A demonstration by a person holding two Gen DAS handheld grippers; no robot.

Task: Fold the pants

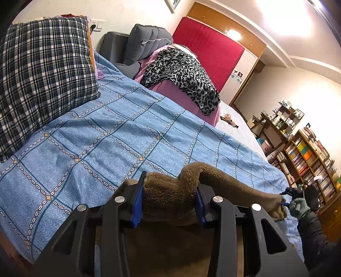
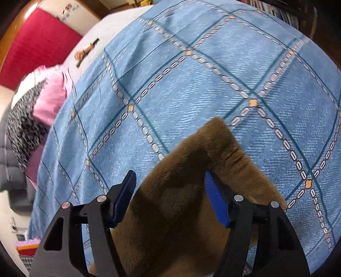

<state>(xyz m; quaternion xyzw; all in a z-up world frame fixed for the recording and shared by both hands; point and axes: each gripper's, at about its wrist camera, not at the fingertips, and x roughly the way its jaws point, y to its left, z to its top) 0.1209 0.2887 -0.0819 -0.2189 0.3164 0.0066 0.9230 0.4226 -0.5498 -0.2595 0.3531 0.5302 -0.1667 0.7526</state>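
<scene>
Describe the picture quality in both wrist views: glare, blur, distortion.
Left wrist view: ceiling light blows out to white glare at the top right; fisheye bends the bookshelf; the brown pants in the left tool stay sharp. Right wrist view: motion blur smears the pink cloth and the blue bedspread; corners go dark.

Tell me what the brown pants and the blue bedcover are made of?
The pants look like soft fleece or plush: the surface is fuzzy and matte, with a short pile. The bedcover looks like woven cotton or a blend: flat, matte, fine weave lines under a printed chain-link grid. Neither can be told for certain.
</scene>
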